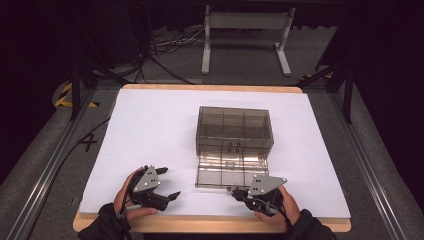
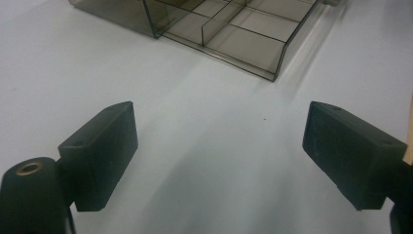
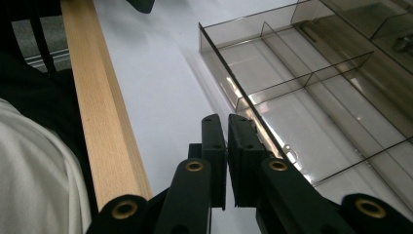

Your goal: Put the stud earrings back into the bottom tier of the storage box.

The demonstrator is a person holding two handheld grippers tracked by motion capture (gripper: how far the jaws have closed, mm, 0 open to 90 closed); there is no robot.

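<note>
The smoked transparent plastic organiser box (image 1: 234,131) sits at the centre of the high view on the white table sheet (image 1: 150,125), its divided lid (image 1: 231,171) folded flat toward the lower edge. The right gripper (image 1: 239,193), jaws shut and apparently empty, rests against the lid's front rim. The lid could be skidded or scraped if pushed. The left gripper (image 1: 169,183) is held wide open, empty.

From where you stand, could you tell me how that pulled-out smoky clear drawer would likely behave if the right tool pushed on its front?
The drawer looks like thin hard plastic with divider walls, so probably stiff and light. Empty as it appears, it should slide back into the cabinet easily. On the smooth white sheet, the whole cabinet may skid rather than the drawer closing.
</note>
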